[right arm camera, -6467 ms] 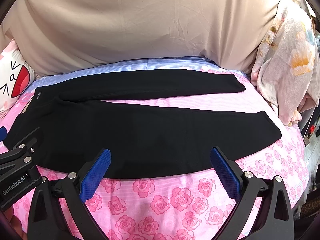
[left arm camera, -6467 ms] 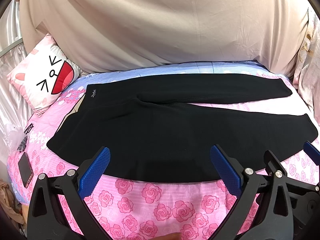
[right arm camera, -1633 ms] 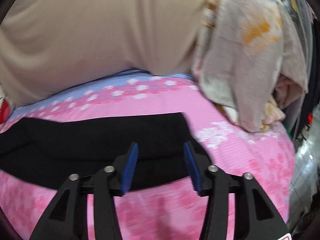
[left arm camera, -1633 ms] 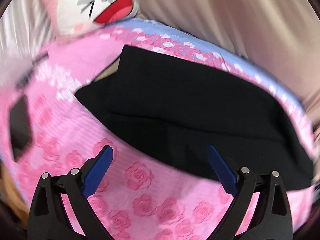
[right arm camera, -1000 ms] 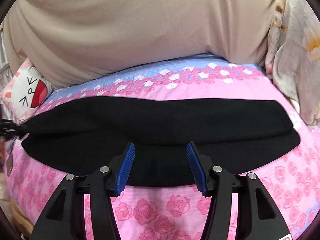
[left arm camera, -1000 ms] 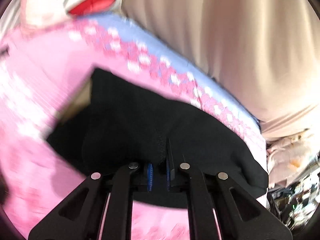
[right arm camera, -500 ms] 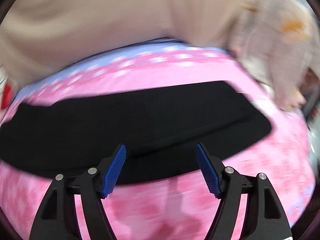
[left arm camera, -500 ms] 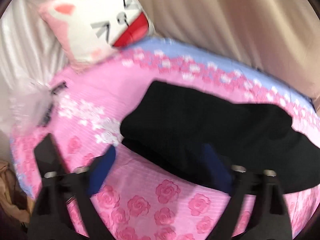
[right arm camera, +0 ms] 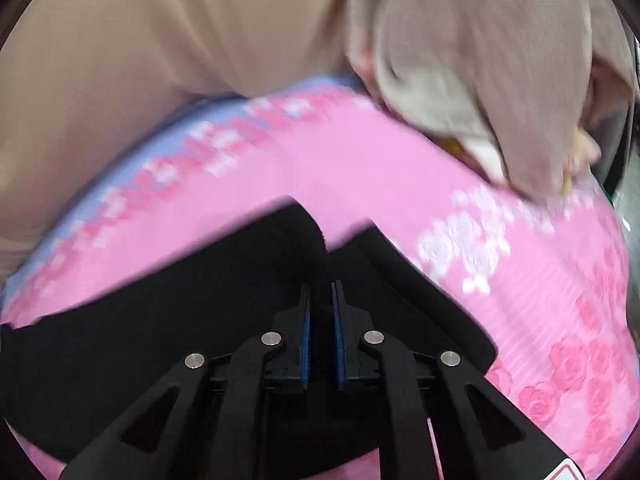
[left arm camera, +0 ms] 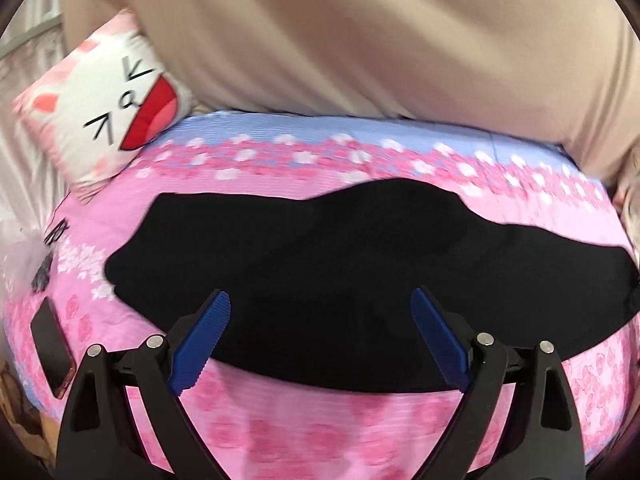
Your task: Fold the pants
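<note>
Black pants (left arm camera: 360, 280) lie stretched across the pink rose-print bed sheet (left arm camera: 304, 432), a long dark band running left to right, legs laid one over the other. From the left wrist view, the left gripper (left arm camera: 320, 340) hovers at the near edge of the fabric, jaws spread wide, both blue pads (left arm camera: 200, 344) clear of the cloth and gripping nothing. The near hem of the pants runs just behind those pads.

Over on the other side, the right gripper (right arm camera: 320, 336) is down on the pants (right arm camera: 180, 320), jaws pressed close together with black fabric pinched between the 2 blue pads (right arm camera: 306, 336). Cloth bunches up right in front of the jaws, rising into 2 humps with a notch of pink sheet (right arm camera: 360, 184) showing between them. This is the leg end of the garment; its edge sits just to the right of the gripper.

Around the scene: a white cat-face pillow (left arm camera: 108, 108) with a red mouth rests at the far left corner of the bed, against a beige draped cloth (left arm camera: 360, 40) that covers the backdrop. A dark phone (left arm camera: 52, 348) lies on the sheet at the left edge, well apart from the pants. A pale floral fabric (right arm camera: 500, 60) hangs at the right of the bed. Both views are motion-blurred.
</note>
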### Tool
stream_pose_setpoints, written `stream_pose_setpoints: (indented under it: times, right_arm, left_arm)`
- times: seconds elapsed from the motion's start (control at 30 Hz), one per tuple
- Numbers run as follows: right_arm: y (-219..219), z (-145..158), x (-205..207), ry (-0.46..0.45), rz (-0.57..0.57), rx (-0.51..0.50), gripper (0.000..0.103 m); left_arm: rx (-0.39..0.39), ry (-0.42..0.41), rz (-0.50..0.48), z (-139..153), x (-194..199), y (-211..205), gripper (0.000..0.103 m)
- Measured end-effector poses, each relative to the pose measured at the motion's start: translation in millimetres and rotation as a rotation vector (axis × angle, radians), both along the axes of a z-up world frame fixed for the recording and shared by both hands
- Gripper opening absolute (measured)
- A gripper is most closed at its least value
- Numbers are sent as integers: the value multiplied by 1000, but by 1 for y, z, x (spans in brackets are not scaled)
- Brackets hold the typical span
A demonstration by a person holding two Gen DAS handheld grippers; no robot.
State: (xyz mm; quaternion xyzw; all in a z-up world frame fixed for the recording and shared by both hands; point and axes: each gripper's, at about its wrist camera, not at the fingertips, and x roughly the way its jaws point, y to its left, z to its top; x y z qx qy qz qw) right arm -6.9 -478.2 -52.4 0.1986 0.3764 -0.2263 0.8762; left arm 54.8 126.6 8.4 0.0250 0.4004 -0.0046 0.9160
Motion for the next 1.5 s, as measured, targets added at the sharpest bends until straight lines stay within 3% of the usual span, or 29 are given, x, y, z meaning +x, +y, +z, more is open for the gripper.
stream_pose_setpoints:
  times: [0.07,0.13,0.2,0.27,0.33,0.37,0.43,0.53,0.67,0.77,0.87,0.97,1.0,1.1,1.2,1.33,1.4,1.43,1.5]
  right_arm:
    - [3,40,-22,-69,7,-65,8]
    - [-8,53,-46,-92,-19,-68,8]
    - [-21,32,-48,9,-51,-109,8]
    - [-33,-21,-40,149,-29,-55,12]
    - [-31,-17,-46,98,-34,-63,17]
    - [-29,-10,-49,94,-50,-83,30]
    - [-19,11,-61,80,-113,-181,41]
    - [-2,35,-77,49,-155,-268,41]
    - [52,56,-67,-33,-10,-215,40]
    - [118,44,-32,11,167,-217,40]
    - [182,26,3,51,320,-220,40]
    - [244,23,32,53,461,-213,40]
    - [258,25,37,51,493,-224,40]
    - [315,35,59,33,602,-279,41]
    - [342,32,76,27,639,-229,41]
    - [366,1,88,105,655,-214,44]
    - [360,-12,87,160,632,-212,43]
    - [348,-9,78,149,610,-188,44]
    - [324,3,64,118,545,-180,55]
  left_arm:
    - [33,-8,-5,1,-1,-14,91]
    - [56,-17,-7,-1,-1,-22,97]
    - [77,-3,1,-9,3,-25,97]
    - [77,37,12,-23,12,-28,97]
    - [88,72,43,-36,20,-25,97]
    - [95,78,60,-39,21,-21,97]
    - [107,74,96,-42,19,-9,97]
    - [140,64,147,-46,14,14,97]
    - [137,55,211,-50,12,45,97]
    - [123,53,233,-58,15,62,97]
    - [102,114,274,-85,23,87,97]
    - [-93,138,283,-87,11,119,97]
    - [-98,129,291,-81,3,127,97]
    - [-74,52,291,-57,-9,140,97]
    - [-3,-26,295,-37,-3,149,98]
    - [136,59,331,-69,34,153,98]
    - [160,114,336,-86,46,155,98]
    - [160,95,334,-83,43,154,98]
    - [169,41,303,-67,34,142,98]
